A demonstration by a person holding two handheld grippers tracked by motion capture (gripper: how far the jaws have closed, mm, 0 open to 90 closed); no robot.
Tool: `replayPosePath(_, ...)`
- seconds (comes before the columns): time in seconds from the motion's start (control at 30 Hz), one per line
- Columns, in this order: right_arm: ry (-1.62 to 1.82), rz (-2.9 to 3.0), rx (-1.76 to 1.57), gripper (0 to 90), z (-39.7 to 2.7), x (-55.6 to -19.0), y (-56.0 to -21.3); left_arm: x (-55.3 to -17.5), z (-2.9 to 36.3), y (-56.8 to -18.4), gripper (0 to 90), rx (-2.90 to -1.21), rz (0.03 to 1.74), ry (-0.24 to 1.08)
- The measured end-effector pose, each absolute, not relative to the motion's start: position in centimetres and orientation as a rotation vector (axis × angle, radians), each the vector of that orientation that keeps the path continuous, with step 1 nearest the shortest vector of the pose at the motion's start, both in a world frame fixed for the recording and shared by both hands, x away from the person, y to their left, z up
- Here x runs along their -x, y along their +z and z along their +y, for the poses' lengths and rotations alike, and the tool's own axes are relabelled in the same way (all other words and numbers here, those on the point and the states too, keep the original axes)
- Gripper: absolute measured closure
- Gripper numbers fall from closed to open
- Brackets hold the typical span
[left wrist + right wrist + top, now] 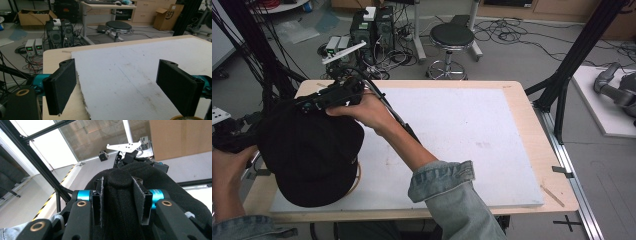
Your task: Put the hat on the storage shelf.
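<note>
The right gripper has its jaws pinched on a fold of the black cap, the right hand reaching across above that cap. The left gripper, held left of the cap, has its jaws spread wide and empty

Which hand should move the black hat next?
Probably the right. The right gripper is already pinched on the black hat. The left gripper is open, with bare white board between its jaws.
</note>
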State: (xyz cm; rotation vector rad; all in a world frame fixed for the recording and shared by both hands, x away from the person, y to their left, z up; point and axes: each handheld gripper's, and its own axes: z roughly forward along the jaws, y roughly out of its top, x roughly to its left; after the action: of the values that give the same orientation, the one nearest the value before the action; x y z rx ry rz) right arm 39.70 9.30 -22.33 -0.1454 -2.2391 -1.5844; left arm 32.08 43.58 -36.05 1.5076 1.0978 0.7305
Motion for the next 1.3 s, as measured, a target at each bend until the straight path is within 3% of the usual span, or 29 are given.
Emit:
replayPosePath(0.93,-1.525,-2.264,0.185,57.4,10.4,-39.9,-24.0,-32.0,43.7,-35.9,16.9,-1.503,1.101,0.740)
replayPosePath(1.3,-1.527,-2.278,0.189,48.3,10.5,-39.7,-24.2,-31.9,43.8,-35.9,16.8,-1.500,1.101,0.744)
